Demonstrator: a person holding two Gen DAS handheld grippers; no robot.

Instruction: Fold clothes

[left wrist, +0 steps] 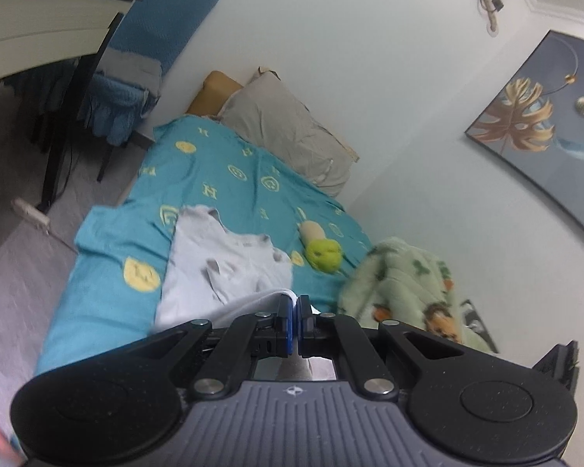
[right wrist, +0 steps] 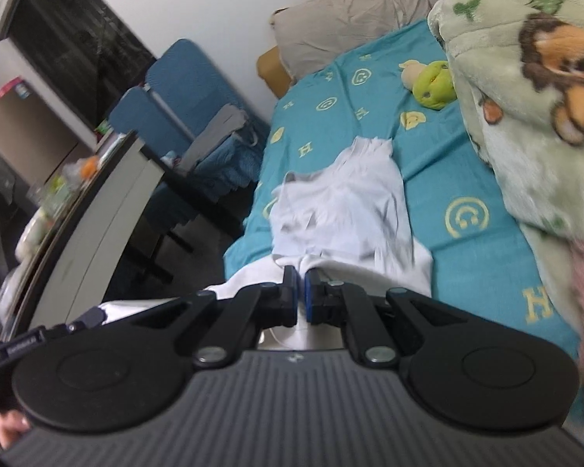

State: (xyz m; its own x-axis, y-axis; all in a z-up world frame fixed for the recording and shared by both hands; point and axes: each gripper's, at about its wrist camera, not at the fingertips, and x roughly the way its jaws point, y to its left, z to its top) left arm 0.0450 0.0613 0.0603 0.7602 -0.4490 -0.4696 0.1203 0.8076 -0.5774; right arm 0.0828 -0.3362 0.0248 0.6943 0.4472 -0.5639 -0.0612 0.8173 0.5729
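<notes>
Left wrist view shows the left gripper (left wrist: 295, 303) with its jaws closed on a fold of the white garment (left wrist: 222, 268), which lies spread on the teal bedsheet (left wrist: 109, 292); to its right sits a green plush toy (left wrist: 323, 255), then a green blanket (left wrist: 405, 284). Right wrist view shows the right gripper (right wrist: 299, 278) pinching the near hem of the same garment (right wrist: 342, 210), grey pillow (right wrist: 346, 11) at the far end
</notes>
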